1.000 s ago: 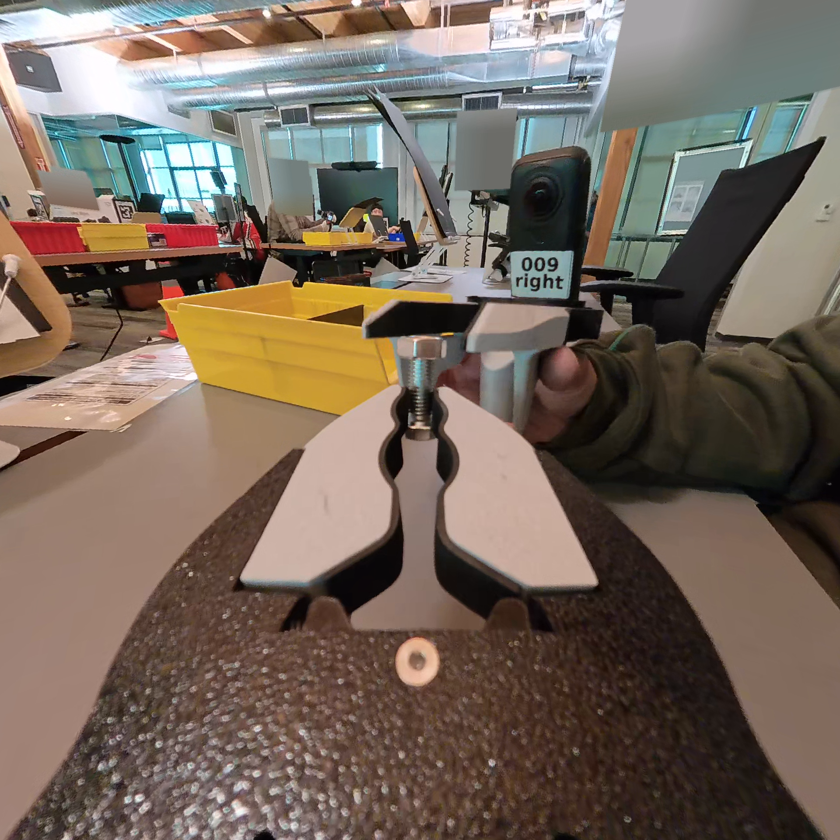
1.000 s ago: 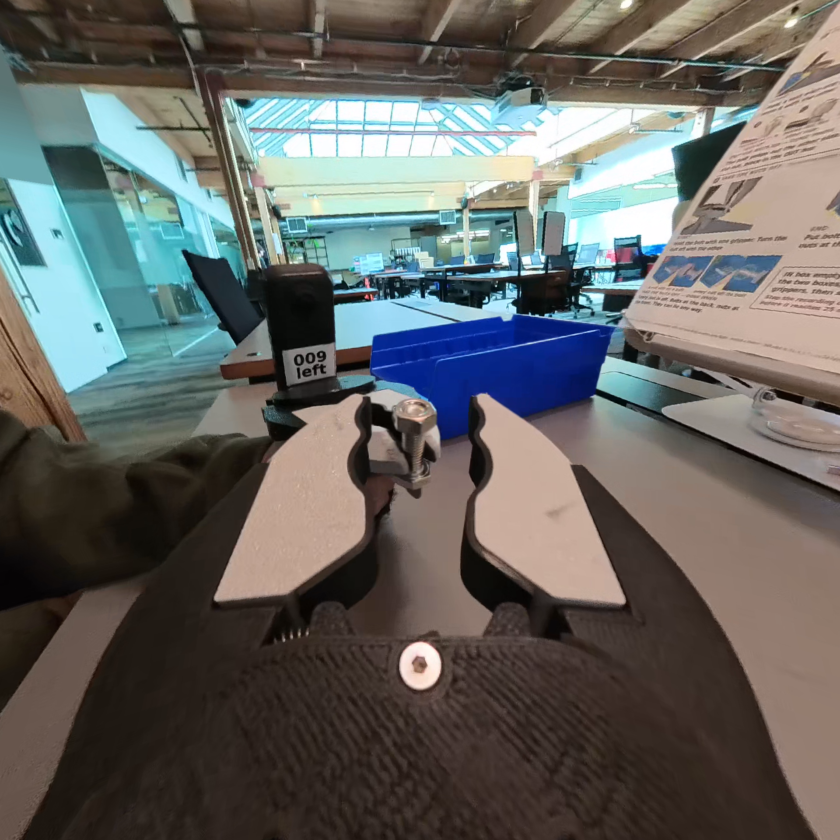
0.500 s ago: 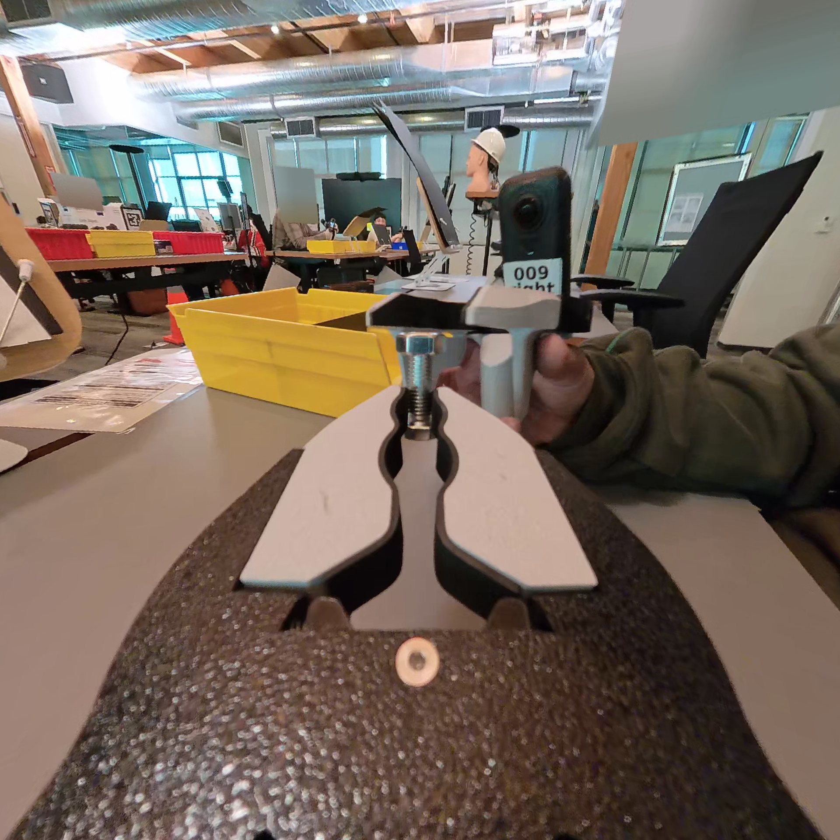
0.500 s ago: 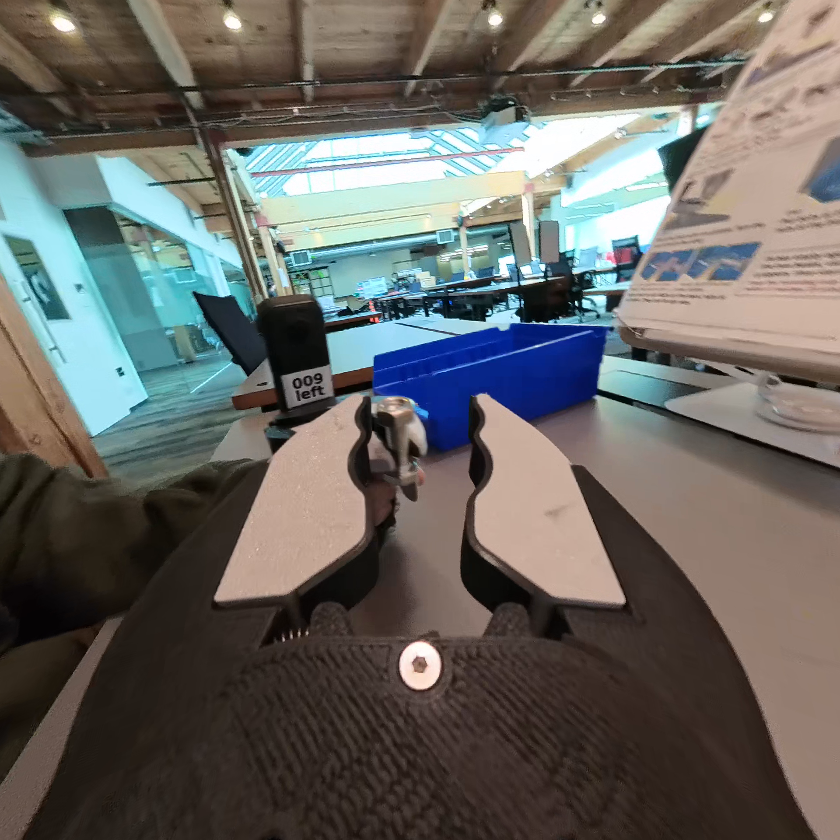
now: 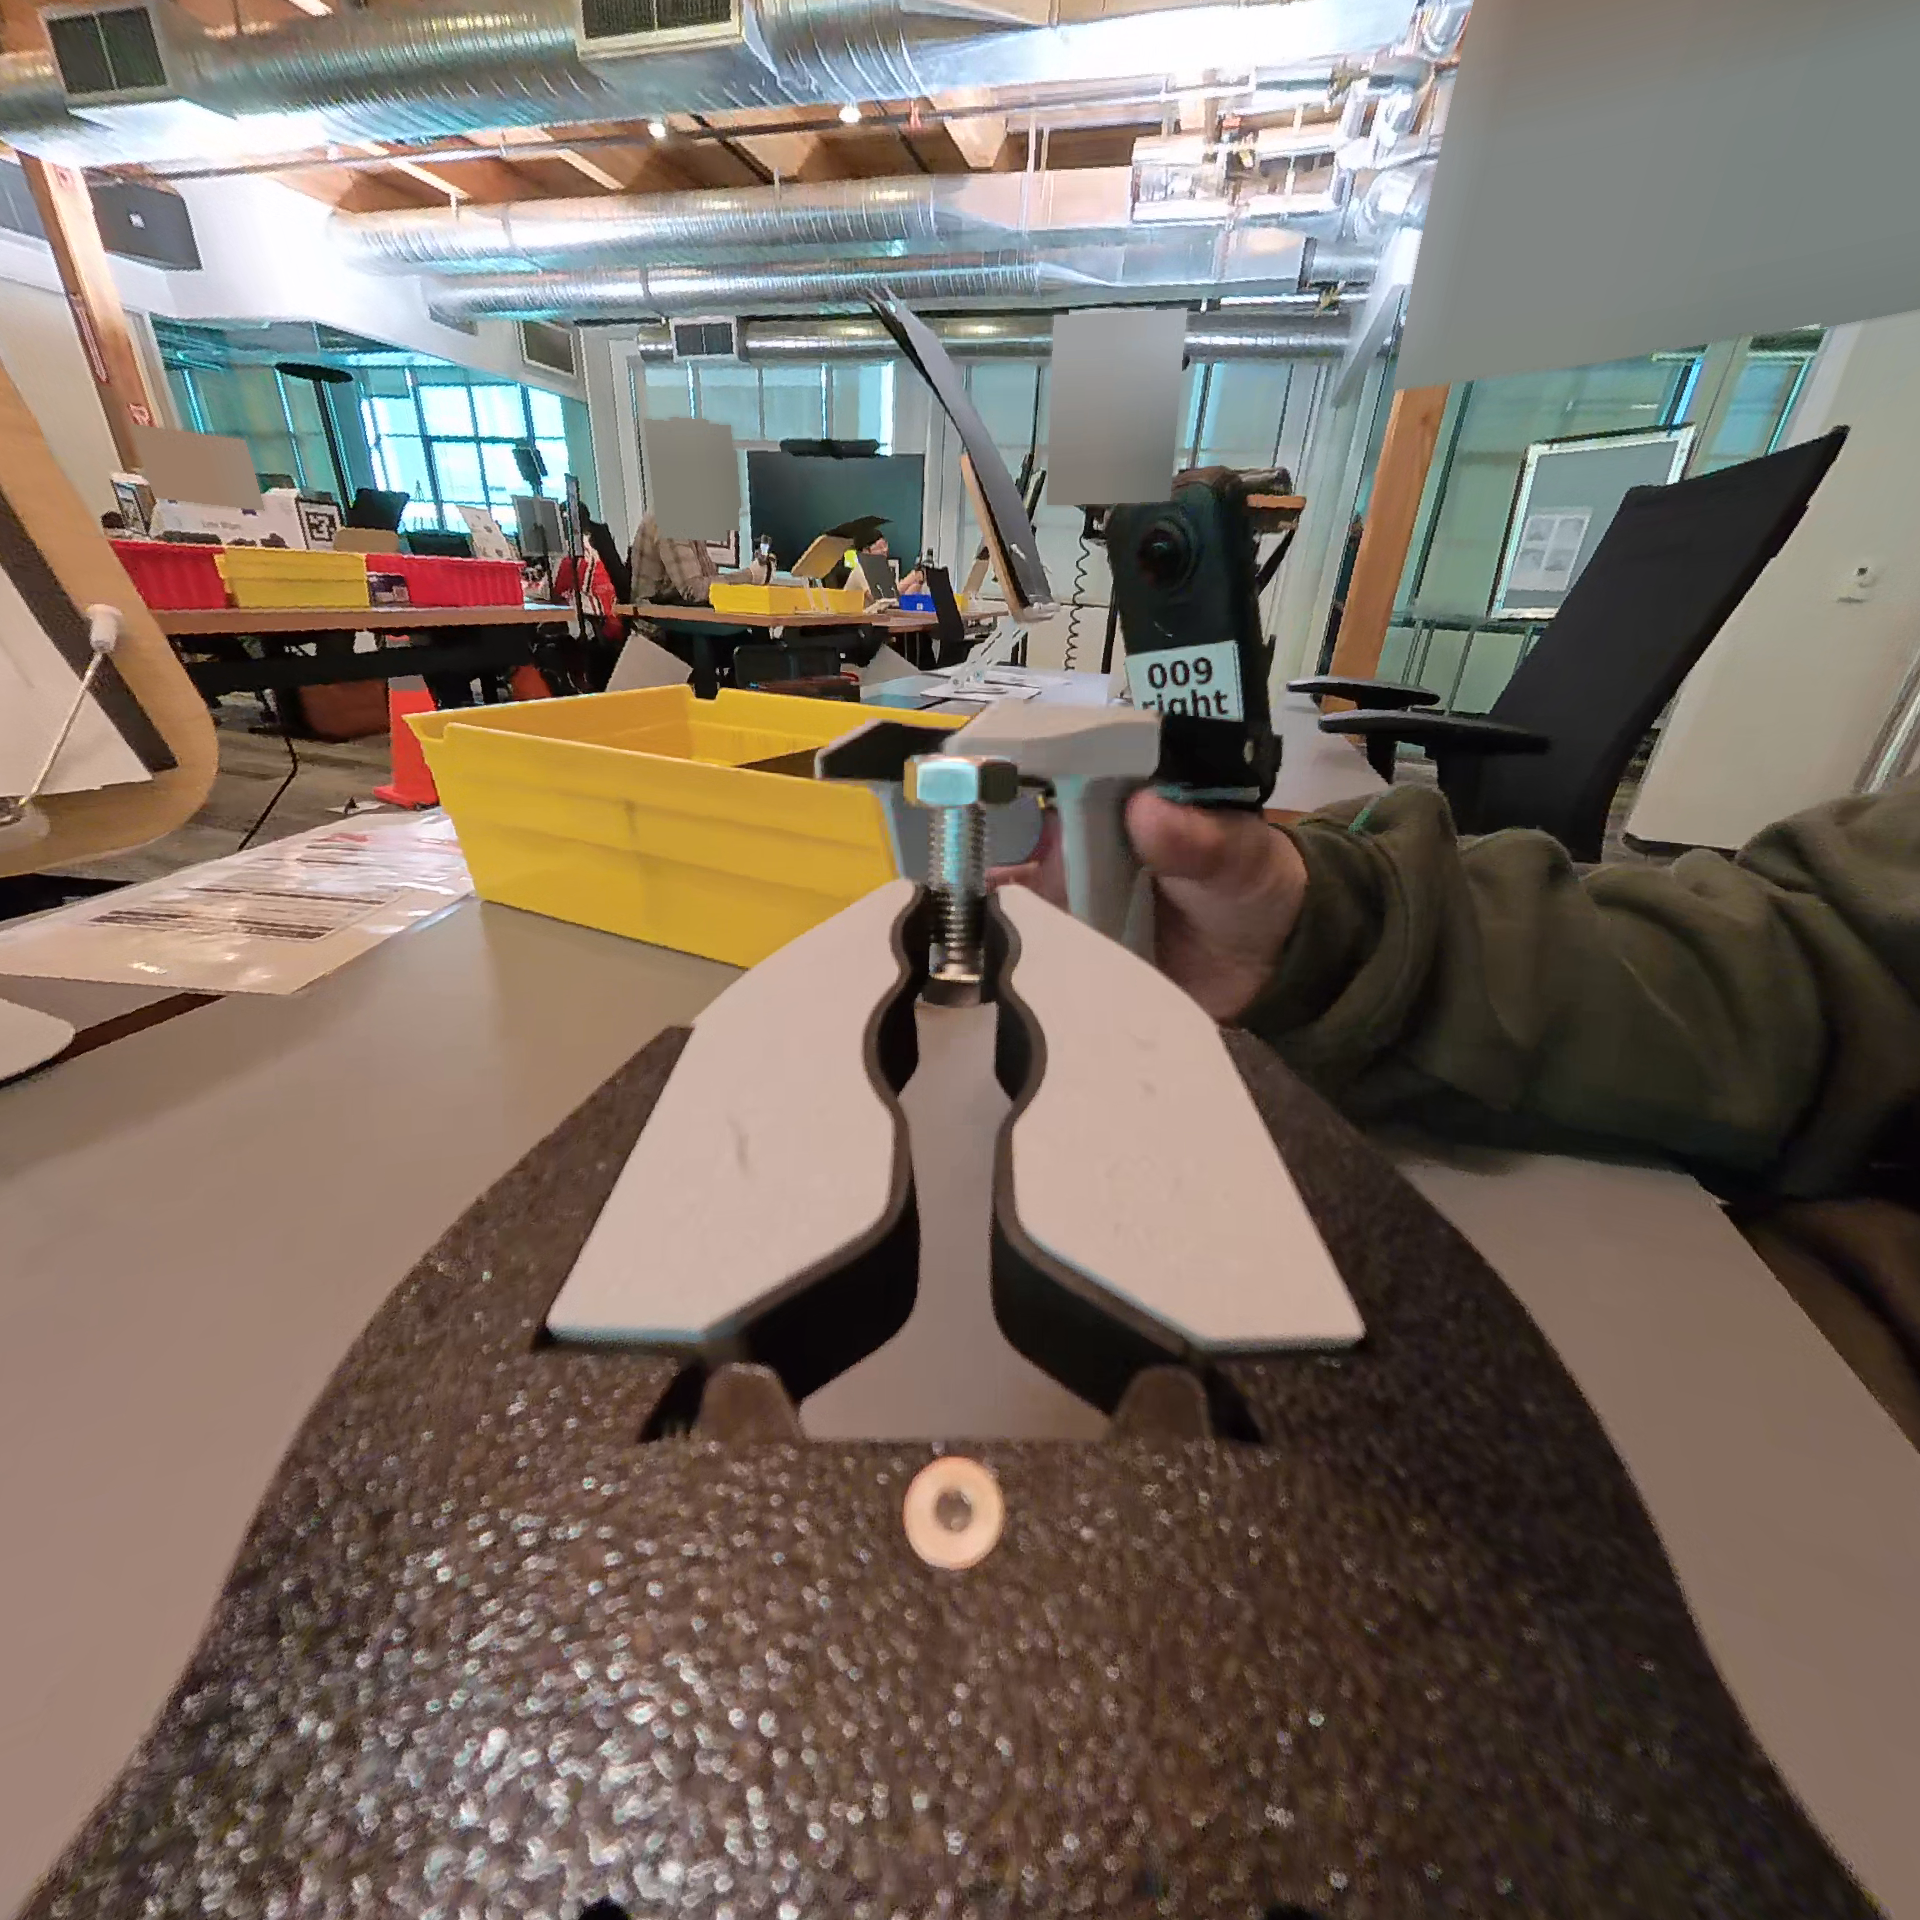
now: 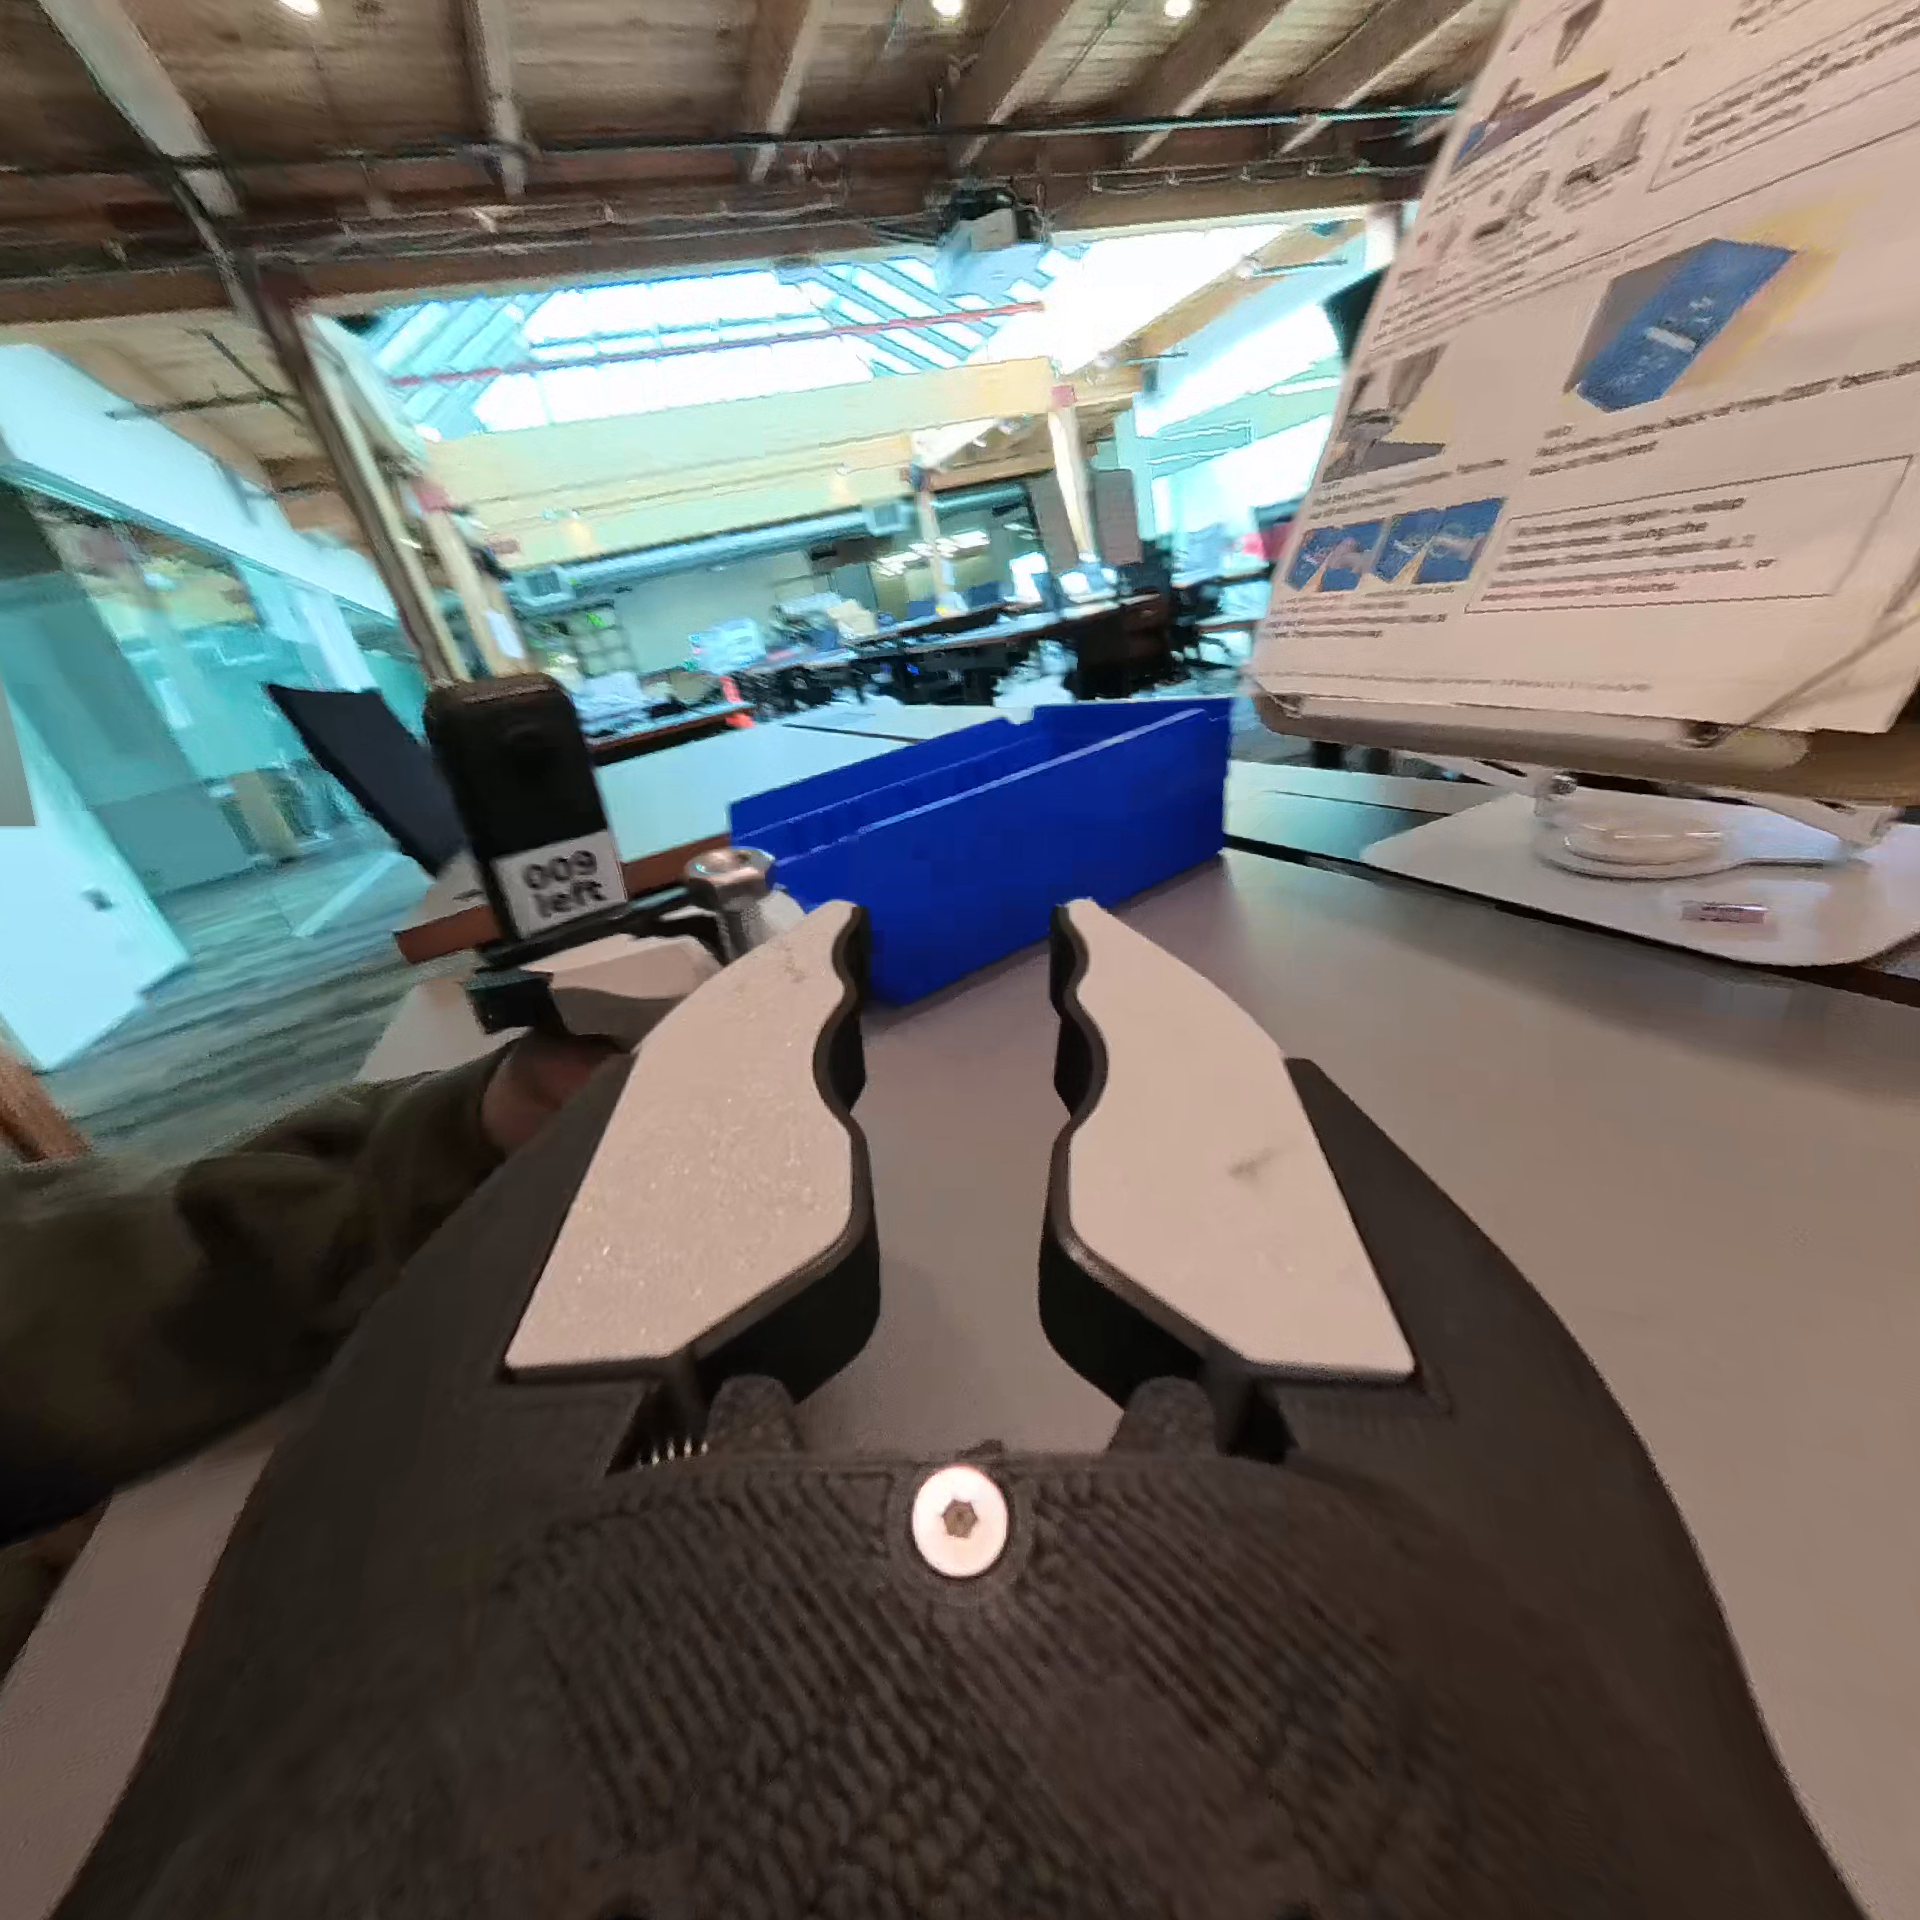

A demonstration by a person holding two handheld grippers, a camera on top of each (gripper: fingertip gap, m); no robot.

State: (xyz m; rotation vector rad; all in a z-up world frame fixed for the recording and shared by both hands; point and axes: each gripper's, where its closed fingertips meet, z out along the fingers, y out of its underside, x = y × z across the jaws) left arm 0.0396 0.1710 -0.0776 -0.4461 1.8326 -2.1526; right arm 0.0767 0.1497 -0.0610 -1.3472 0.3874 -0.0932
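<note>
Up close, the left gripper has its jaws narrowed onto the threaded shaft of a silver hex bolt, which stands upright, head on top. Just behind the bolt is the right gripper, held by a hand in an olive sleeve. From its own camera, the right gripper has its jaws parted with nothing between them. A yellow bin sits on the grey desk beyond the left gripper; a blue bin sits beyond the right one.
</note>
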